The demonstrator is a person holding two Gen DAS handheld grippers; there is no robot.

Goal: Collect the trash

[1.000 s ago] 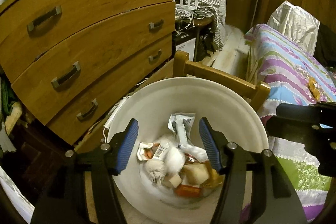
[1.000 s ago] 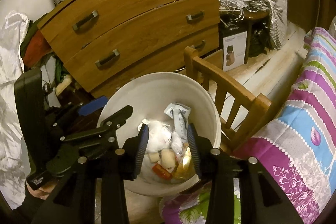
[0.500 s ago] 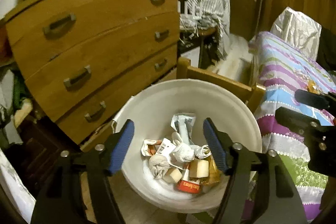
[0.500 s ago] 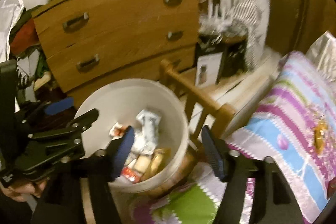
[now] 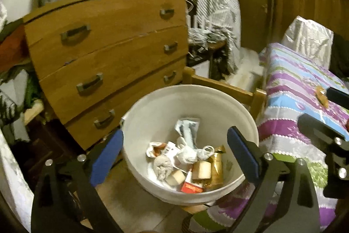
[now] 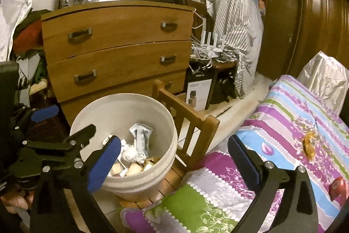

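Left gripper (image 5: 174, 152) hanging wide open, empty, over white bucket (image 5: 157, 106). Right gripper (image 6: 174, 158) gaping too, nothing held, above striped bedspread (image 6: 283, 115). Trash (image 5: 189, 158) lying in bucket bottom; bucket sitting on wooden chair (image 6: 192, 117). Dresser (image 6: 117, 47) standing behind.

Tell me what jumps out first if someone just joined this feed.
The white bucket on the wooden chair, half full of wrappers and tissues, in front of the wooden dresser. Right of it, the bright striped bedspread with an orange wrapper lying on it. Both grippers are open and empty.
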